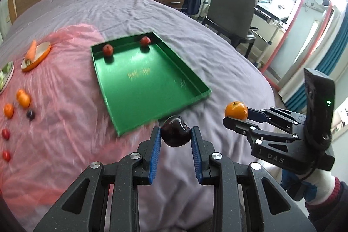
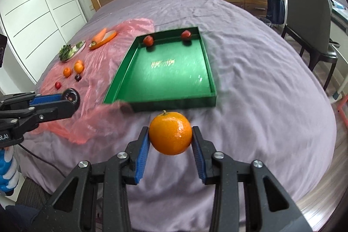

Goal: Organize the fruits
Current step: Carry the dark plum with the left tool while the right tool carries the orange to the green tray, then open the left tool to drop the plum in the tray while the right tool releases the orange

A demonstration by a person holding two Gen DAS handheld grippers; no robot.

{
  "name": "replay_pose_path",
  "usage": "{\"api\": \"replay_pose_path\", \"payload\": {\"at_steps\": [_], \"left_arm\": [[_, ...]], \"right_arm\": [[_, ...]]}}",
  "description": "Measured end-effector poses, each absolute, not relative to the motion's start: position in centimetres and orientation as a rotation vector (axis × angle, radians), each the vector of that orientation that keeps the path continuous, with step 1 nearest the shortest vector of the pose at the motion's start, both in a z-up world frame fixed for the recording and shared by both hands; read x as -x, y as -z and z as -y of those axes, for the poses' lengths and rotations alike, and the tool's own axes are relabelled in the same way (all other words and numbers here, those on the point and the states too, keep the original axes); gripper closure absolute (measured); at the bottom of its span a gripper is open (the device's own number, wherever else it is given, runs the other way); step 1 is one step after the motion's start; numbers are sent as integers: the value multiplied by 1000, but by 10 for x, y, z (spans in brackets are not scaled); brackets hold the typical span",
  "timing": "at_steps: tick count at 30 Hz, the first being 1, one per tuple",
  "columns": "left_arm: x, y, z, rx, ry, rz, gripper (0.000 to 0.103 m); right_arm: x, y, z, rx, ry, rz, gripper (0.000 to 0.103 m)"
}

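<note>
Fruits are carried in both grippers: a dark plum [image 1: 175,134] is clamped across its middle by the left gripper [image 1: 176,136], an orange [image 2: 170,134] by the right gripper [image 2: 170,137]. Both are judged light, smooth, bruisable. Ahead lies the green tray [image 2: 212,79] holding two red fruits [image 2: 148,40].

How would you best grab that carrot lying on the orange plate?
Grip the carrot across its thick middle, coming down from above with the fingers straddling its length. It lies tilted across the orange plate, its tip overhanging the rim, so the narrow taper would likely slip and the plate blocks a low sideways approach.
</note>
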State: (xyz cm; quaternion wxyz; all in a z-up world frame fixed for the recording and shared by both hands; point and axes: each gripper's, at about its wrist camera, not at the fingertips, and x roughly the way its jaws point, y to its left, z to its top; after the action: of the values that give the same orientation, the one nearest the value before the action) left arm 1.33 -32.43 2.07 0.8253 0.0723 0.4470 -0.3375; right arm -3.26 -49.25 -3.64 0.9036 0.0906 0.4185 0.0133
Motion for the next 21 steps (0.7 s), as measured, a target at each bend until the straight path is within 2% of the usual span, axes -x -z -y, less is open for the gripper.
{"api": "replay_pose_path", "payload": {"at_steps": [12,21], "left_arm": [[-146,5,344,-99,525,-926,80],[-168,57,356,-81,508,-980,79]], "right_arm": [[-109,32,503,-135,-74,-810,59],[-195,77,508,-133,-70,-880,59]]}}
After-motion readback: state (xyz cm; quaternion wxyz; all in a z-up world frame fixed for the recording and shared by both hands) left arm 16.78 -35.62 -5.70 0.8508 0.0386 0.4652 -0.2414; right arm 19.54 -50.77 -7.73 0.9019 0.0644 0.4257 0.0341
